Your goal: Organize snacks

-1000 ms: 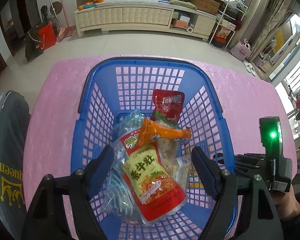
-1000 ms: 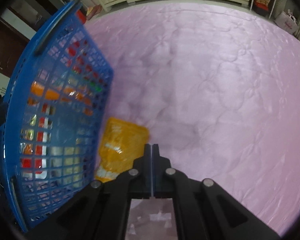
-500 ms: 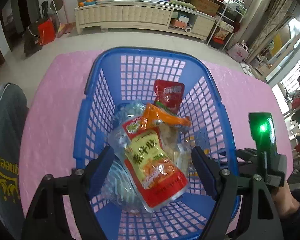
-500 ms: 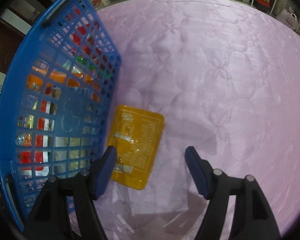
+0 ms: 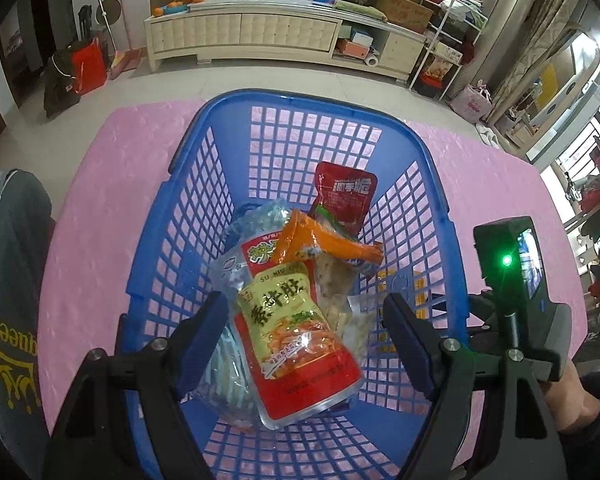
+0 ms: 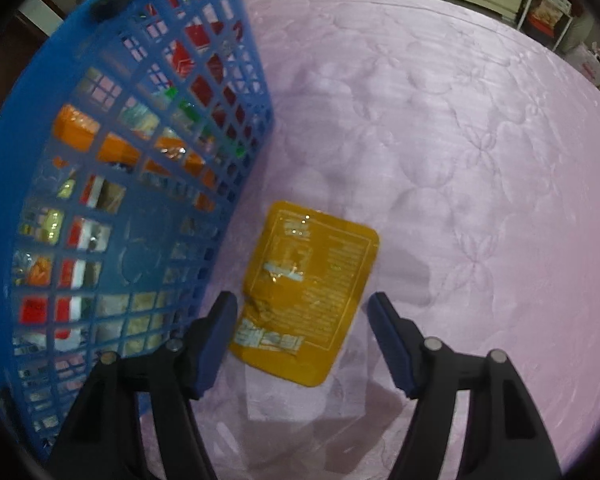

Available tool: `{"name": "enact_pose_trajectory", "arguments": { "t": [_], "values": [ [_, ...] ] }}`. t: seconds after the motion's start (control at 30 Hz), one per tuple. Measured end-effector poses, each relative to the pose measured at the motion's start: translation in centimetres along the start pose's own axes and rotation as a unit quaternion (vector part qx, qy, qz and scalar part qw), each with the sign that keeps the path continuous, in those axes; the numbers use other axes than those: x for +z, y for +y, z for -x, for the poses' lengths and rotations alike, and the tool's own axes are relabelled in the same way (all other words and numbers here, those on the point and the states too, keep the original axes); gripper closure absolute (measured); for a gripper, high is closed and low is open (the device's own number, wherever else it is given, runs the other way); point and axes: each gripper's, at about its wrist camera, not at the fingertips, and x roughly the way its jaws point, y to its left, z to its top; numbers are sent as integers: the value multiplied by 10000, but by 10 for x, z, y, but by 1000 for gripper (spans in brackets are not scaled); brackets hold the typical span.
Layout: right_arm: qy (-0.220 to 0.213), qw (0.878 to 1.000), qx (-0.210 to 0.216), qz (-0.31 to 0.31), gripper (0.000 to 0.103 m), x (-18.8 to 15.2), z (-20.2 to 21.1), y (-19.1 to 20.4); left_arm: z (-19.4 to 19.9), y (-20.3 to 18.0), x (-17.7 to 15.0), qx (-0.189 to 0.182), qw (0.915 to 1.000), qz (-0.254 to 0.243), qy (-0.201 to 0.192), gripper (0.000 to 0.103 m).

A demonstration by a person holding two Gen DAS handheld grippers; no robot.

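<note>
Yellow snack packet (image 6: 308, 292): flat on the pink table cover (image 6: 480, 160), just beside the blue basket (image 6: 100, 60) wall, outside it. Right gripper (image 6: 302, 336): jaws just opened, straddling the packet, not touching. Left gripper (image 5: 304, 332): apart, empty, over the basket. Step: pickup. Next: lower, close on the packet.

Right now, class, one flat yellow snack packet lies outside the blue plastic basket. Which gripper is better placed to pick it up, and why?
Right. The right gripper hangs open directly over the flat yellow snack packet on the pink tablecloth. The left gripper hangs open over the blue plastic basket.
</note>
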Motion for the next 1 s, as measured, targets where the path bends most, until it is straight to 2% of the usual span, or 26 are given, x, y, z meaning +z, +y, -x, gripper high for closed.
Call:
{"name": "enact_pose_trajectory", "arguments": {
  "t": [0.1, 0.27, 0.33, 0.4, 0.5, 0.57, 0.6, 0.73, 0.87, 1.0],
  "values": [
    [16, 10000, -90, 7, 29, -5, -4, 8, 2, 3, 1, -4, 10000, 33, -25, 25],
    [-67, 9999, -115, 33, 29, 6, -6, 10, 1, 4, -3, -32, 9999, 106, -22, 25],
    [-103, 9986, -391, 343, 36, 12, -5, 8, 0, 3, -5, -38, 9999, 97, -25, 25],
    [-232, 9961, -572, 635, 37, 4, -4, 13, 0, 2, -8, -40, 9999, 92, -25, 25],
    [-289, 9944, -563, 852, 45, -8, -4, 20, 0, 2, -11, -59, 9999, 136, -3, 25],
    [-325, 9930, -582, 972, 56, -15, -3, 26, 2, 2, -13, -54, 9999, 160, -15, 25],
    [-346, 9917, -610, 1080, 74, -19, -4, 32, 2, 2, -14, -74, 9998, 175, -13, 25],
    [-353, 9889, -645, 1294, 79, -29, -7, 53, 7, 0, -17, -42, 9999, 131, -44, 25],
    [-384, 9929, -385, 1057, 87, -24, 9, 35, 13, 2, -18, -56, 9998, 158, -91, 25],
    [-451, 9930, -268, 1062, 88, -33, 34, 33, 19, 3, -19, -62, 9997, 171, -140, 25]
  ]
}}
